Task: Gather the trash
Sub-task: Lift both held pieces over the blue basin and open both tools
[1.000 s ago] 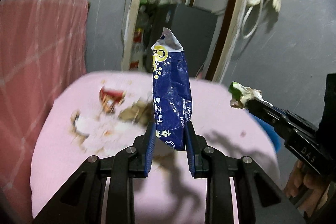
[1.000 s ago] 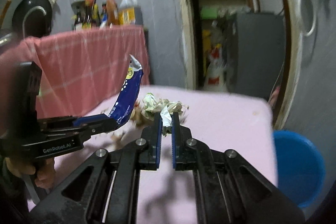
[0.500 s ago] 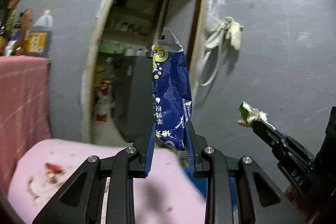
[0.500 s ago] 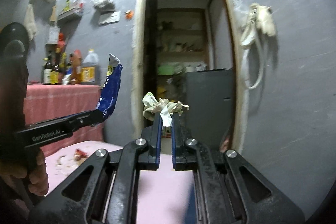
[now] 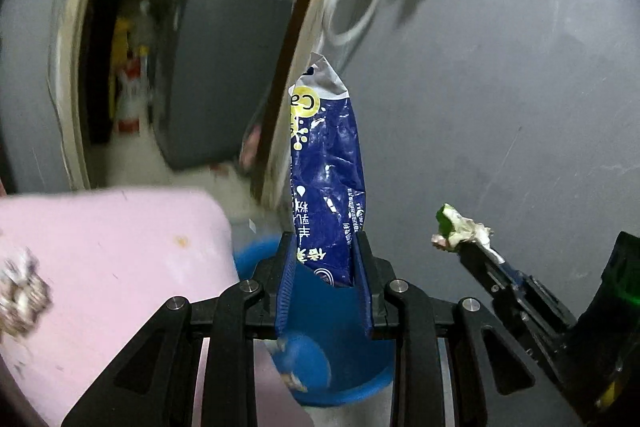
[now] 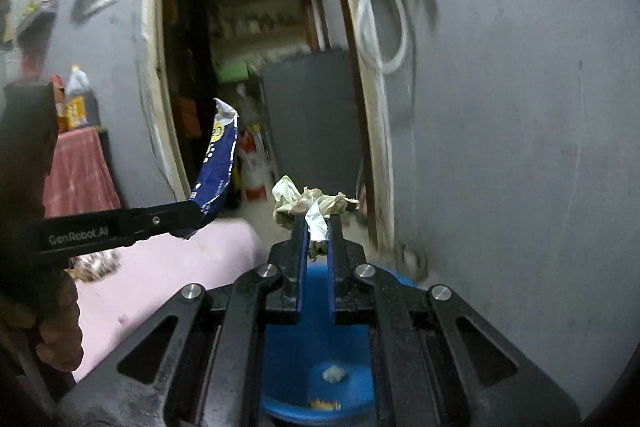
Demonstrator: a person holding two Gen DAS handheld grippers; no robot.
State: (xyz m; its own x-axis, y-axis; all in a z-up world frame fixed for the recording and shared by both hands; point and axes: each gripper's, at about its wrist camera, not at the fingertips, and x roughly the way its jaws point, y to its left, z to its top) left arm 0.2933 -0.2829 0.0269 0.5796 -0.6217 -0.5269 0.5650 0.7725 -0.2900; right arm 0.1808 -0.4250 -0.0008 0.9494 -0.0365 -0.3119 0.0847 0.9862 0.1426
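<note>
So the left tongs were clamped on a tall blue snack wrapper, pinched only near its bottom end so most of it was sticking up loose, and the right tongs were squeezed shut on a crumpled wad of paper with a green scrap in it. Both were held out over a blue bucket sitting on the floor right beside the corner of the pink table, with a bit of rubbish already seen at the bottom of it. What could probably go wrong: the wrapper was so light and floppy that, if let go while tilted or off to the table side, it might drift and land on the table edge or the floor instead of inside; it could also stay stuck to one of the pads. The paper wad was caught by a thin white flap, so it looked like it might slip out early if swung. More scraps were still left on the table, so a second trip was likely needed. Compared with a second earlier, the table full of litter was no longer faced; both tools had been swung off it toward the wall and brought down over the bucket, same grips kept.
</note>
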